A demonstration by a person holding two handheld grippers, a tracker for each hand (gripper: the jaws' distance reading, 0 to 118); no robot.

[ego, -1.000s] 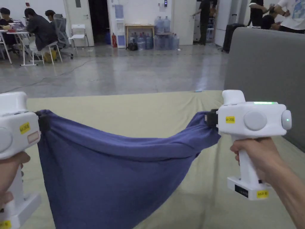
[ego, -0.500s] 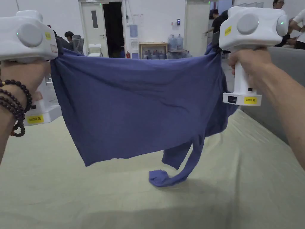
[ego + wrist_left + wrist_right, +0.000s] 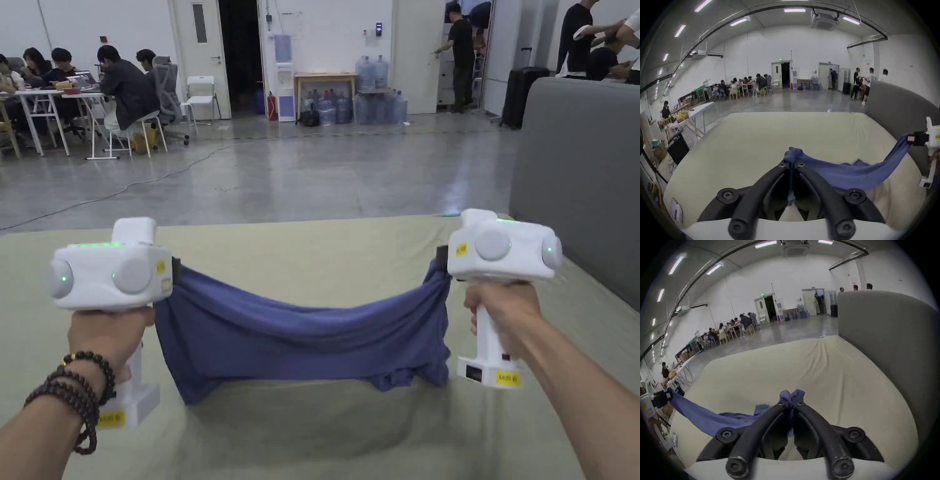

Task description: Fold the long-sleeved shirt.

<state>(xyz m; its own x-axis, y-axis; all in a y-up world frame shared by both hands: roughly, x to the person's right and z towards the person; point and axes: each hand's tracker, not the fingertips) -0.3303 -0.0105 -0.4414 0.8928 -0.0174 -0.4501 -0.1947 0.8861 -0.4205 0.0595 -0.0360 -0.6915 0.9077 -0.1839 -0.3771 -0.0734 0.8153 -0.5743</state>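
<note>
We hold the blue shirt (image 3: 300,337) slung between both grippers, its lower part resting on the beige mattress (image 3: 312,250) | left gripper (image 3: 791,160) jaws pinch one bunched corner | right gripper (image 3: 791,400) jaws pinch the other | grey headboard (image 3: 575,175) stands to our right.

Grey panel (image 3: 575,181) walls the right — bed sheet (image 3: 312,250) ahead open

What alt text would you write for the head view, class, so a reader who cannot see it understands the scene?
Two hand-held white grippers, left gripper and right gripper, each clamp an end of a blue shirt that sags between them onto a beige padded surface. Beyond lies a concrete hall with people seated at tables.
</note>
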